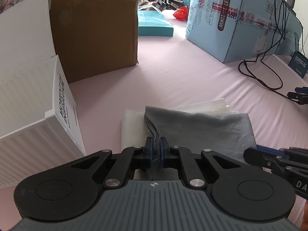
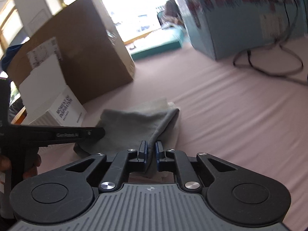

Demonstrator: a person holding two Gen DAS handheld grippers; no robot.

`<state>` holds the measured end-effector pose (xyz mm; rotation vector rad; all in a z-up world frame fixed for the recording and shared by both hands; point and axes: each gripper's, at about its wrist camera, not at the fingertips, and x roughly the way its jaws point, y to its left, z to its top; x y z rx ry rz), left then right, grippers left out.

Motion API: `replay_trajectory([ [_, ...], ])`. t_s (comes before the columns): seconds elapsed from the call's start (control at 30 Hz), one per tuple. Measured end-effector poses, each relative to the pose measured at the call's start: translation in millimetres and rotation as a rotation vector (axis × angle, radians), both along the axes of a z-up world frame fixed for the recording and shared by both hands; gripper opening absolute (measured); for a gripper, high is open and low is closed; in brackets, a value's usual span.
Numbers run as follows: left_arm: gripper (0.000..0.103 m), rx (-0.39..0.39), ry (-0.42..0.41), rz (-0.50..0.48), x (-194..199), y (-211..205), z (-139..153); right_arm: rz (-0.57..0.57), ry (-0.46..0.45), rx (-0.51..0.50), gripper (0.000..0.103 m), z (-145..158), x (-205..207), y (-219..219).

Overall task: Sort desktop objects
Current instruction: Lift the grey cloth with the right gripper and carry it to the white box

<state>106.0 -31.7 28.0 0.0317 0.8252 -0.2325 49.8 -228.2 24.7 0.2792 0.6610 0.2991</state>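
A folded grey cloth (image 1: 202, 129) lies on white tissue sheets (image 1: 132, 129) on the pink tabletop. My left gripper (image 1: 156, 144) is shut on the cloth's left folded corner, layers pinched between its blue pads. In the right wrist view the same grey cloth (image 2: 134, 123) has its right corner between my right gripper (image 2: 151, 150), whose fingers are close together on the fabric. The right gripper's body (image 1: 277, 159) shows at the lower right of the left wrist view. The left gripper's body (image 2: 57, 134) crosses the left side of the right wrist view, with a hand below it.
A white box (image 1: 28, 96) with black lettering stands close on the left, a brown carton (image 1: 94, 28) behind it. A light blue carton (image 1: 240, 19) and black cables (image 1: 259, 73) are at the right. A teal box (image 1: 154, 24) and a red object (image 1: 181, 13) sit farther back.
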Motion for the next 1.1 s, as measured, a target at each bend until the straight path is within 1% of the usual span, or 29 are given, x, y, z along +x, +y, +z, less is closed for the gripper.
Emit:
replay_trajectory([
  [0.13,0.007,-0.006,-0.006,0.016,-2,1,3,0.023,-0.075,0.006,0.008,5,-6,0],
  [0.23,0.007,-0.024,-0.024,0.037,-5,5,8,0.017,-0.127,0.047,0.008,8,-11,-5],
  [0.33,0.007,-0.014,-0.097,0.050,-16,4,23,-0.006,-0.185,0.077,0.008,13,-17,-9],
  [0.47,0.007,-0.039,-0.175,0.038,-32,5,45,-0.051,-0.261,0.096,0.007,22,-24,-13],
  [0.6,0.007,-0.057,-0.246,0.035,-47,8,65,-0.070,-0.308,0.153,0.007,36,-31,-12],
  [0.8,0.007,-0.098,-0.308,0.032,-61,25,90,-0.024,-0.360,0.130,0.006,61,-40,17],
  [0.9,0.007,-0.093,-0.358,0.040,-71,41,103,0.004,-0.392,0.124,0.006,79,-42,35],
  [1.0,0.007,-0.109,-0.386,0.061,-79,66,113,0.028,-0.432,0.113,0.006,98,-40,60],
  [1.1,0.007,-0.120,-0.395,0.100,-82,93,118,0.066,-0.450,0.104,0.006,111,-35,91],
])
